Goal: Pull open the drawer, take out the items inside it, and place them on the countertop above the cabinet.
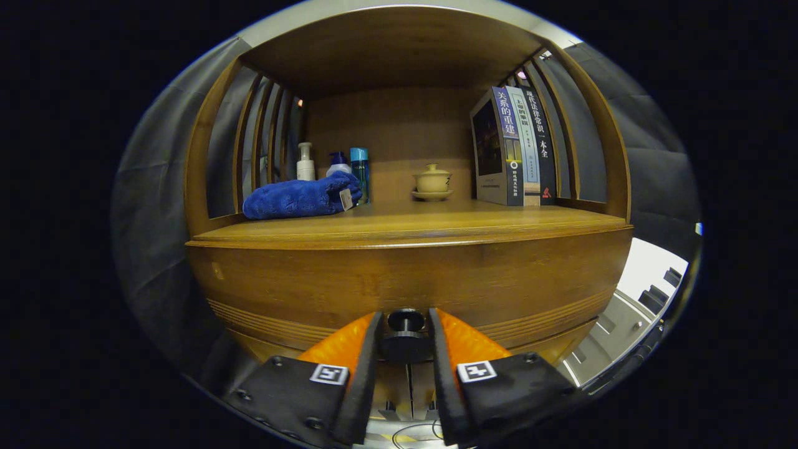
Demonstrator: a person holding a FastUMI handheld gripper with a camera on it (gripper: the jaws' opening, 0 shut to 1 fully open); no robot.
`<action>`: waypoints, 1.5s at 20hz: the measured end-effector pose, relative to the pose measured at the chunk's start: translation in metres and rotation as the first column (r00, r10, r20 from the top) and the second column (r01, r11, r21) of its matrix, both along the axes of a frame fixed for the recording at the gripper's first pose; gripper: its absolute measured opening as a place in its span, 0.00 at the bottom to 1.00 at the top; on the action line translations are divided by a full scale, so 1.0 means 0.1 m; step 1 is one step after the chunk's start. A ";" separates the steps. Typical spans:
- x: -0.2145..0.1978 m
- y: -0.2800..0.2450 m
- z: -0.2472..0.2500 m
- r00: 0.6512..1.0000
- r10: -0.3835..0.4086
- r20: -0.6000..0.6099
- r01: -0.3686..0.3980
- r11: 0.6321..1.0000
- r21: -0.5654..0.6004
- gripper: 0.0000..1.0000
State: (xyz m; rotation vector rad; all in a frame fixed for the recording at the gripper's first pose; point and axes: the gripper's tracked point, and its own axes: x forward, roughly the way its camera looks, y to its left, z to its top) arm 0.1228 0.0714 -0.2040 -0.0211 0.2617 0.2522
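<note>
— Two fingers of the tool (405,324) flank the dark knob (406,320) on the drawer (399,280) front, closed against its sides. Does the drawer look pulled out?

— Hard to tell; its wooden face sits just below the counter (411,227) edge.

— What rests on the counter?

— One folded blue towel (301,197) lies to the left, with a white pump bottle (305,163), a blue-capped bottle (338,163) and a tall teal bottle (360,172) behind it. Near the middle stands a lidded tea bowl (432,182) on its saucer, and upright books (514,148) stand to the right.
</note>
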 end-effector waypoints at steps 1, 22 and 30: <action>0.02 0.00 0.00 1.000 0.002 0.002 -0.002 1.000 0.005 0.48; -0.82 -0.19 0.04 0.998 -0.018 -0.059 0.020 0.999 0.035 0.36; -1.23 -0.26 0.00 0.994 -0.004 -0.107 0.006 1.000 0.016 0.36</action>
